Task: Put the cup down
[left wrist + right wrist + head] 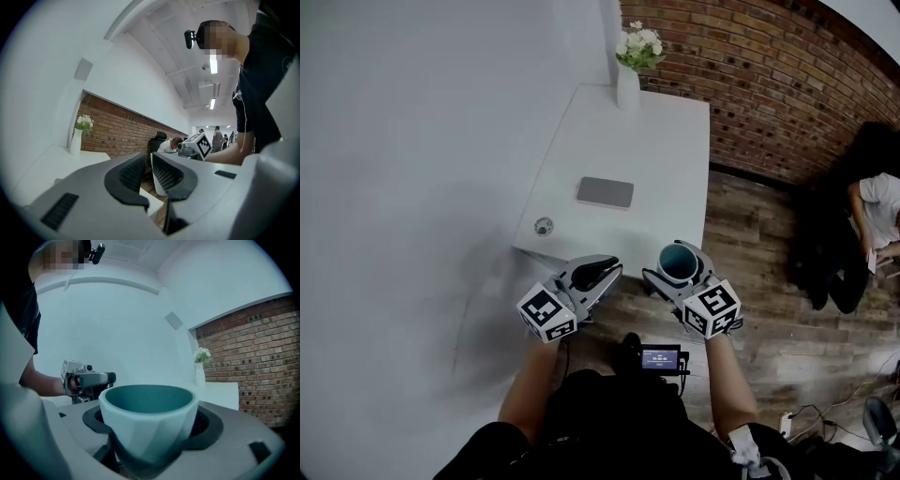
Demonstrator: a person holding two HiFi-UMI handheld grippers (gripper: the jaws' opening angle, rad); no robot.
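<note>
The pale, faceted cup with the teal inside [149,420] sits upright between the jaws of my right gripper [682,277], which are clamped on its lower wall from both sides, spread wide because the cup is wide. The rim stands above the pads and looks level. In the head view the cup hangs at the near right corner of the white rectangular table [675,159], about over its edge and the wooden plank floor [750,244]; how high it is above the top I cannot tell.

To put it down well, I judge I should carry it forward until its whole base is over bare table, not the rim of the corner. I would hold it level, lower it slowly until the bottom rests flat, and only then let the jaws spread. Then I should draw the gripper straight back so that neither pad drags the wall and tips the cup.

The free stretch near the front edge looks best. The flat grey rectangular slab [605,192] lies further in, and a small round clear thing [544,226] sits at the near left edge; both are well apart from that spot. The white vase of white flowers [628,80] stands at the far end.

My left gripper [598,274] hangs just beside, its jaws drawn close with a slit between them and nothing in it.
</note>
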